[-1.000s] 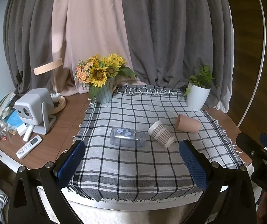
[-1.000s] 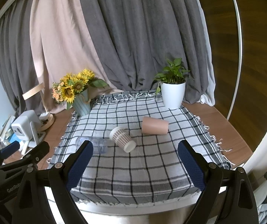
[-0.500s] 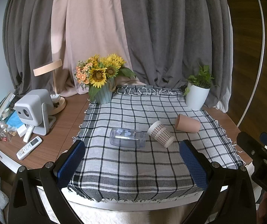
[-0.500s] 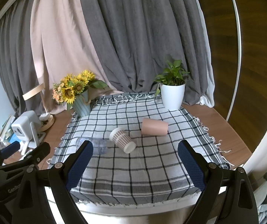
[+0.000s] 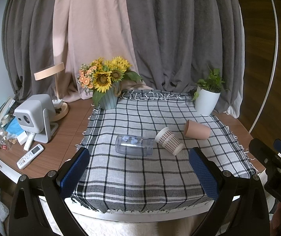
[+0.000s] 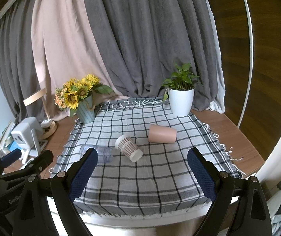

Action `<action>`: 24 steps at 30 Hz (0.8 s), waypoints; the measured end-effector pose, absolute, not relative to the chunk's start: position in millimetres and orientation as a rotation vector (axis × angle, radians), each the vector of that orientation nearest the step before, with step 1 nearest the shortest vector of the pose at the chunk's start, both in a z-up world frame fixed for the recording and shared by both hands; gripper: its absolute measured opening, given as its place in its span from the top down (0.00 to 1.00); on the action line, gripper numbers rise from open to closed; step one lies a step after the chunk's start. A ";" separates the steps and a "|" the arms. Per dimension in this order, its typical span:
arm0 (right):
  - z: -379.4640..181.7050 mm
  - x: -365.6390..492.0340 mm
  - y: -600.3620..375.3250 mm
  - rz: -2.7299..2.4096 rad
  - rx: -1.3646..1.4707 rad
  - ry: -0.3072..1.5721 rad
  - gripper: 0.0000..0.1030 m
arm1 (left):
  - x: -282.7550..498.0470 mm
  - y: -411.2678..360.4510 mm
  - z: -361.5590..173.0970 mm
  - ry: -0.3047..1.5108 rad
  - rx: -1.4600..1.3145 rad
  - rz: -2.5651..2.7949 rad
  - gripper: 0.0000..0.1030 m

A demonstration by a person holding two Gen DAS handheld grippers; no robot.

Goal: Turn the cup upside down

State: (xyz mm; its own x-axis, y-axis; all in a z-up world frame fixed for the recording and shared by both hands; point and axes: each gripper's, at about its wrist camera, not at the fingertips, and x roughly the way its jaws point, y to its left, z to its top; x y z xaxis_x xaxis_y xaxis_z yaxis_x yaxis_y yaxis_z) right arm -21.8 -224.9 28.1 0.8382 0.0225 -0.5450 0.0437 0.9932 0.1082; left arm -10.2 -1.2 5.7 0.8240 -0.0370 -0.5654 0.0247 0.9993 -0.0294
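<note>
Three cups lie on their sides on a checked cloth (image 5: 140,169) (image 6: 140,177): a clear plastic cup (image 5: 133,145) (image 6: 103,153) at left, a brown checked paper cup (image 5: 169,143) (image 6: 129,147) in the middle, and a plain pink cup (image 5: 197,129) (image 6: 161,133) at right. My left gripper (image 5: 139,167) is open and empty, held before the table's near edge. My right gripper (image 6: 142,165) is also open and empty at the near edge. Each gripper shows at the edge of the other's view.
A sunflower vase (image 5: 109,96) stands at the cloth's back left and a white plant pot (image 5: 206,100) at the back right. A projector (image 5: 35,114), a lamp (image 5: 58,90) and a remote (image 5: 30,156) sit on the wooden table at left. Curtains hang behind.
Both views have shifted very slightly; the cups have not moved and both grippers stay open.
</note>
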 end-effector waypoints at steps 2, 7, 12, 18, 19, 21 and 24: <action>27.9 -22.0 -224.8 -0.010 0.119 0.577 0.10 | -10.1 -1.4 5.7 0.602 -0.023 -0.032 0.00; 28.4 -22.0 -224.3 -0.013 0.117 0.578 0.10 | -10.3 -1.9 5.3 0.602 -0.023 -0.034 0.00; 28.0 -20.3 -222.5 -0.016 0.112 0.582 0.10 | -11.5 -2.9 4.4 0.602 -0.023 -0.035 0.00; 24.3 -14.0 -219.5 -0.014 0.108 0.592 0.10 | -10.5 -4.7 1.3 0.614 -0.023 -0.027 0.00; 22.9 -13.2 -216.8 -0.013 0.106 0.595 0.10 | -8.2 -5.0 -1.0 0.618 -0.022 -0.026 0.00; 19.6 -8.2 -216.2 -0.005 0.104 0.606 0.10 | -4.6 -7.2 -4.3 0.630 -0.018 -0.019 0.00; 12.9 4.0 -218.4 0.008 0.102 0.627 0.10 | 8.4 -10.1 -12.8 0.664 -0.016 0.014 0.00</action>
State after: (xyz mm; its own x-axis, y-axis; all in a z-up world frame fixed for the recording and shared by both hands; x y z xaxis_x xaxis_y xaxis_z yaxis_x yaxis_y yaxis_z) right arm 4.0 -218.4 12.9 0.8099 0.0387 -0.5853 0.0230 0.9950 0.0977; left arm 8.4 -10.1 -12.8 0.7875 0.0078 -0.6162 -0.0181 0.9998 -0.0105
